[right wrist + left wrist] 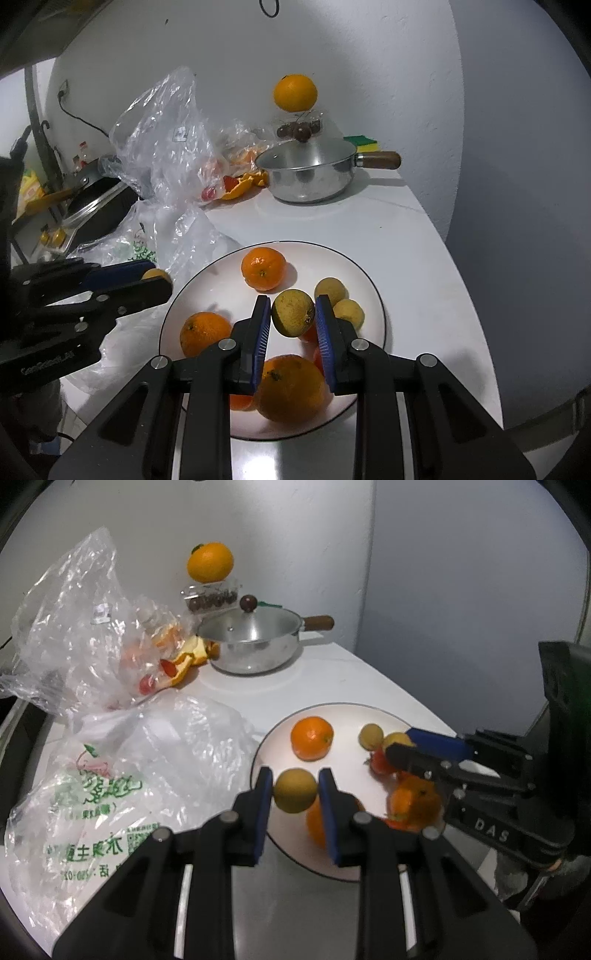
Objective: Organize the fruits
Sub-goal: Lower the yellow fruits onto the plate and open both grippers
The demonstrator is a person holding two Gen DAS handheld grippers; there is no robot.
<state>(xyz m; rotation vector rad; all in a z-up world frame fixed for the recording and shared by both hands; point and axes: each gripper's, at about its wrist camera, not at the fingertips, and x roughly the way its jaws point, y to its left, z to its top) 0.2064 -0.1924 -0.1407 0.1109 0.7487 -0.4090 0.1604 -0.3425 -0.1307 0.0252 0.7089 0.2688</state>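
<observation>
A white plate (284, 842) (373, 284) with a dark rim holds several oranges (311, 737) (263, 268), small yellow fruits (331, 291) and red fruit (380, 762). My left gripper (295, 790) is shut on a yellow-green round fruit (295, 790) above the plate's left edge; it also shows in the right wrist view (157, 275). My right gripper (293, 313) is shut on a yellow fruit (293, 313) above the plate's middle; it also shows in the left wrist view (400, 744), where the fruit (395, 739) is partly hidden.
Crumpled plastic bags (122, 760) (166, 147) lie left of the plate, one with fruit and orange peel (192, 657). A steel pot with lid (255, 642) (310, 173) stands behind. An orange (209, 562) sits on a clear box of dark fruit (210, 600). The table edge runs right.
</observation>
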